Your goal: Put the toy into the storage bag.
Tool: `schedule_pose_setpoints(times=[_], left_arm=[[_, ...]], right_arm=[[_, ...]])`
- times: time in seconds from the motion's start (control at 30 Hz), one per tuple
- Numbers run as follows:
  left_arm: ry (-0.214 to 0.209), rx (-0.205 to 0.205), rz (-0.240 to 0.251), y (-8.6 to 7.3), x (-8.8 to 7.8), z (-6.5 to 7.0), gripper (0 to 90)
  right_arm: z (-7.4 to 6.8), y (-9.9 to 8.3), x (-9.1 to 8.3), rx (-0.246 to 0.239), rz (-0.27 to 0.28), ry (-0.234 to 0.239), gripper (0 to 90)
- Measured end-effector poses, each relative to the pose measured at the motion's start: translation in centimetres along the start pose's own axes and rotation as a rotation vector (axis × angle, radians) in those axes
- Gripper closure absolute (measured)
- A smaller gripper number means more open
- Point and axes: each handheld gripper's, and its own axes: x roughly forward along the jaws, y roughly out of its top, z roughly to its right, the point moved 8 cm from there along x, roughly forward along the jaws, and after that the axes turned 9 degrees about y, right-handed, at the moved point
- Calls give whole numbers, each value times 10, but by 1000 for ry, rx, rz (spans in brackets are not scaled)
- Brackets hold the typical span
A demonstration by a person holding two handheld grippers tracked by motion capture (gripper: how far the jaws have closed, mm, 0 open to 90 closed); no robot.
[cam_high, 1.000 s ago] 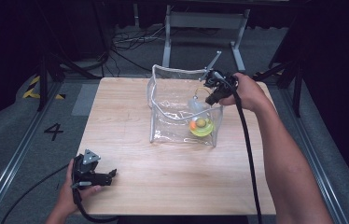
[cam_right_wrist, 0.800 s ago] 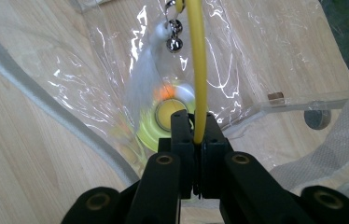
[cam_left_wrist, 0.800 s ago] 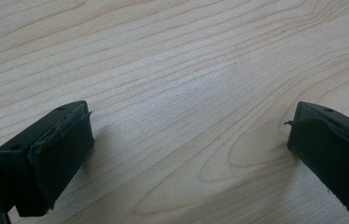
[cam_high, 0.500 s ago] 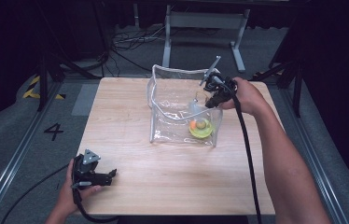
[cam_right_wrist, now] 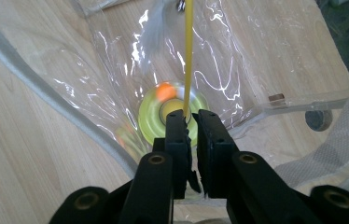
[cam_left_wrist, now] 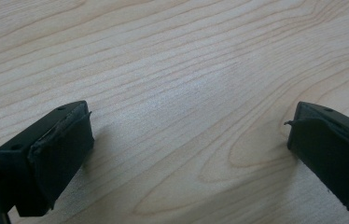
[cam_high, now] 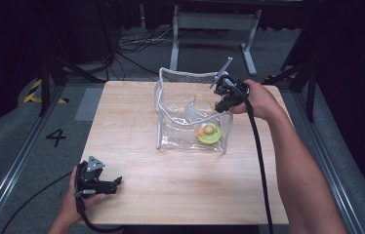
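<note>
I see the wooden table (cam_high: 136, 141) filling mid-frame, with the clear plastic bag (cam_high: 171, 105) standing upper centre. Inside, lower right, sits the yellow-green disc toy (cam_high: 209, 134). My right gripper (cam_right_wrist: 190, 122) hangs over the bag, clamped on the thin yellow wand (cam_right_wrist: 189, 51). My left gripper (cam_high: 117, 182), lower left, rests jaws wide apart.

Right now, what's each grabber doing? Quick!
Left gripper: open, empty, over the light wooden table.
Right gripper: shut on a thin yellow string.

A yellow disc (cam_right_wrist: 156, 116) with an orange ball (cam_right_wrist: 165, 91) lies in the clear bag (cam_high: 171, 127) on pale wood-grain table (cam_high: 180, 190).
</note>
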Motion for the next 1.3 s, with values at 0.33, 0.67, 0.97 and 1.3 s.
schedule_pose_setpoints(times=[0.33,0.67,0.97,1.3], left_arm=[[1,1,1,0,0,0,5],[0,0,0,0,0,0,5],[0,-1,1,0,0,0,5],[0,-3,2,0,0,0,5]], right_arm=[[-1,3,-8,-8,54,-28,749],[-3,4,-23,-6,114,-92,561],[-8,0,-43,14,185,-166,349],[-19,-16,-68,31,292,-234,225]])
